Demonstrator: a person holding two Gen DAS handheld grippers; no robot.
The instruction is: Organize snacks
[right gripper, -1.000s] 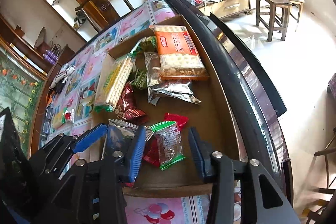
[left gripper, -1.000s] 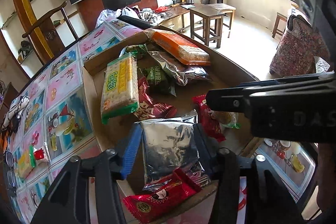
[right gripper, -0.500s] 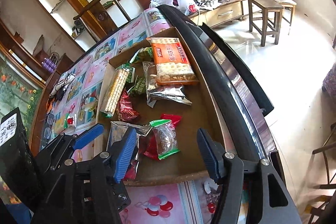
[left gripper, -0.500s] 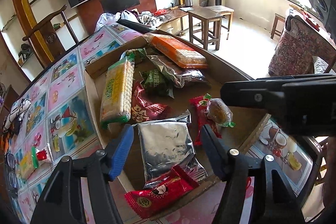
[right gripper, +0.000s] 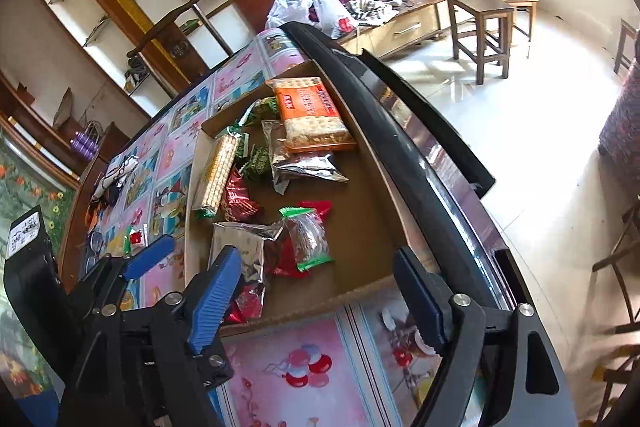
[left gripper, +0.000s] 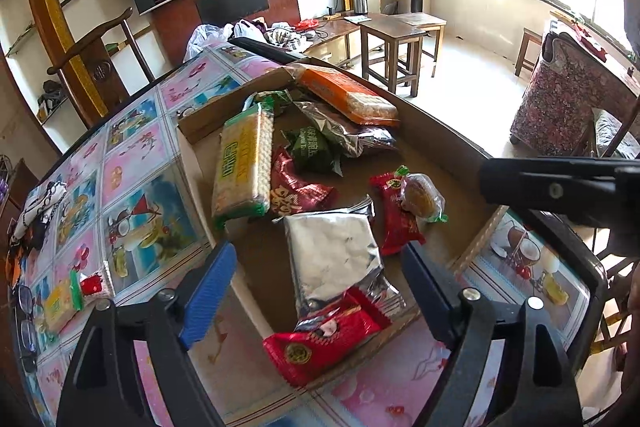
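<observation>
A shallow cardboard box [left gripper: 200,123] [right gripper: 372,171] on the table holds several snacks: an orange cracker pack [left gripper: 348,95] [right gripper: 310,113], a yellow-green biscuit pack [left gripper: 242,163] [right gripper: 214,177], silver foil bags [left gripper: 334,255] [right gripper: 236,247], red wrappers [left gripper: 316,345] and a clear-wrapped cake [left gripper: 420,195] [right gripper: 310,239]. My left gripper [left gripper: 320,267] is open and empty above the box's near edge, over the silver bag. My right gripper [right gripper: 320,281] is open and empty above the box's near right corner. The right gripper's body also shows in the left wrist view [left gripper: 560,187].
The table has a pink picture-tile cloth [left gripper: 132,163] and a dark raised rim [right gripper: 384,99]. Two small snacks [left gripper: 64,299] and glasses [left gripper: 24,311] lie at the table's left. Wooden stools [left gripper: 400,39], a chair [left gripper: 104,39] and a patterned suitcase [left gripper: 560,99] stand around.
Both grippers have opened wider and pulled back and up from the box. The silver bag and the clear-wrapped cake now lie free in the box.
</observation>
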